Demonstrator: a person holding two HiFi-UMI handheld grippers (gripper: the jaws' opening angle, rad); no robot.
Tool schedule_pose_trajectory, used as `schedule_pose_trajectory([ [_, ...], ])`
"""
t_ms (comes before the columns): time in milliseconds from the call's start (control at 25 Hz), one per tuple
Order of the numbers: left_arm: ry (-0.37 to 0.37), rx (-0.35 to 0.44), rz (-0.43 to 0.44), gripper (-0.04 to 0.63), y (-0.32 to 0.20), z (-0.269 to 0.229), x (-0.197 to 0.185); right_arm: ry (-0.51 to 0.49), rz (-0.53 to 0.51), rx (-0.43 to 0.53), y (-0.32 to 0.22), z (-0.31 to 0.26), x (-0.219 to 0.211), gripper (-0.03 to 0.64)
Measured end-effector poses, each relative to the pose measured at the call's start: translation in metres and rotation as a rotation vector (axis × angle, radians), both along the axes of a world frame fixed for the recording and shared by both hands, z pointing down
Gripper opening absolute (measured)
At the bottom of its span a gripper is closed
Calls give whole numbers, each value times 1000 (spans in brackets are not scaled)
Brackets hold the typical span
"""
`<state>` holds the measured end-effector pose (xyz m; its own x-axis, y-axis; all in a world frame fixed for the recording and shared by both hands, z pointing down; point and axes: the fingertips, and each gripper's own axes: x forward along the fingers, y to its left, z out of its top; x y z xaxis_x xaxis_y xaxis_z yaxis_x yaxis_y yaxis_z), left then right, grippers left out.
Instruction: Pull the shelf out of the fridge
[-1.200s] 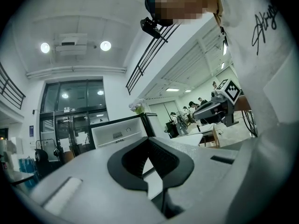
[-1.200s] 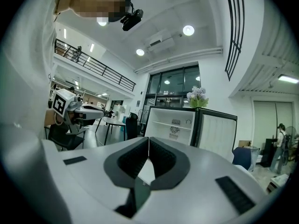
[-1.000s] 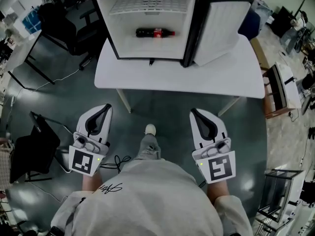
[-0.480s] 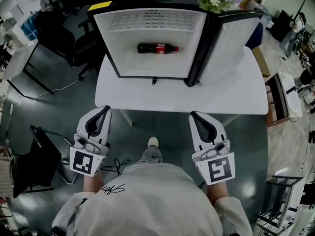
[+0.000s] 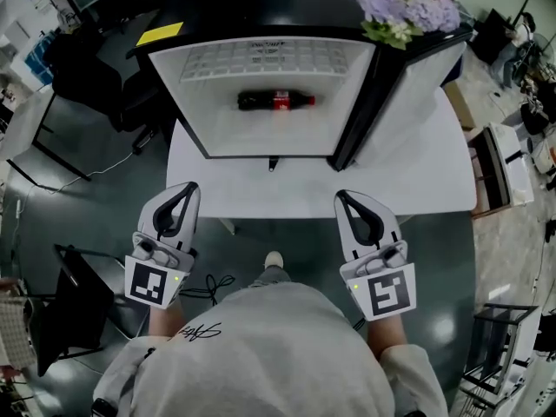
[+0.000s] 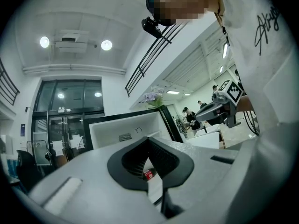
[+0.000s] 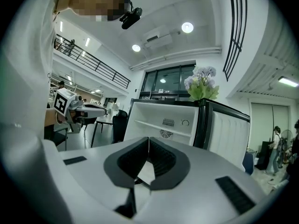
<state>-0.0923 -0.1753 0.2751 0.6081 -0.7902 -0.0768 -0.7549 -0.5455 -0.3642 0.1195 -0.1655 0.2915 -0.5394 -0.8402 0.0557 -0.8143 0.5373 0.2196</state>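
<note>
- Head view: small black fridge w/ white inside [image 5: 352,111] stands on a white rectangular table [image 5: 408,189], door swung open to the right.
- White gridded shelf [image 5: 261,63] sits high in the fridge, fully in. A dark cola bottle w/ red label [image 5: 276,101] lies on its side below it.
- Purple flower bunch [image 5: 404,7] and a yellow paper slip [image 5: 160,33] are on the fridge top.
- My left gripper [image 5: 187,187] and right gripper [image 5: 340,195] both point at the fridge from the table's near edge, well apart from the shelf.
- Left gripper view: my left claw [image 6: 149,139] is clenched, tips together, nothing in it. Fridge ahead, bit of red label seen through the gap.
- Right gripper view: my right claw [image 7: 148,139] is clenched too, empty. Shelf [image 7: 156,126] runs across the fridge interior ahead, in place; flowers above.
</note>
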Motion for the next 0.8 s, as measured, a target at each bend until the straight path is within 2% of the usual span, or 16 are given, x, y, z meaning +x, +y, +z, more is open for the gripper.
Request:
schedule_pose_trajectory([
  [520,-29,11,38,3,-74,-1,-21,15,2,50,-71,-8,-35,14],
  [800,-47,11,71,3,-102,2,-22,18,27,43,-95,-3,-43,14],
])
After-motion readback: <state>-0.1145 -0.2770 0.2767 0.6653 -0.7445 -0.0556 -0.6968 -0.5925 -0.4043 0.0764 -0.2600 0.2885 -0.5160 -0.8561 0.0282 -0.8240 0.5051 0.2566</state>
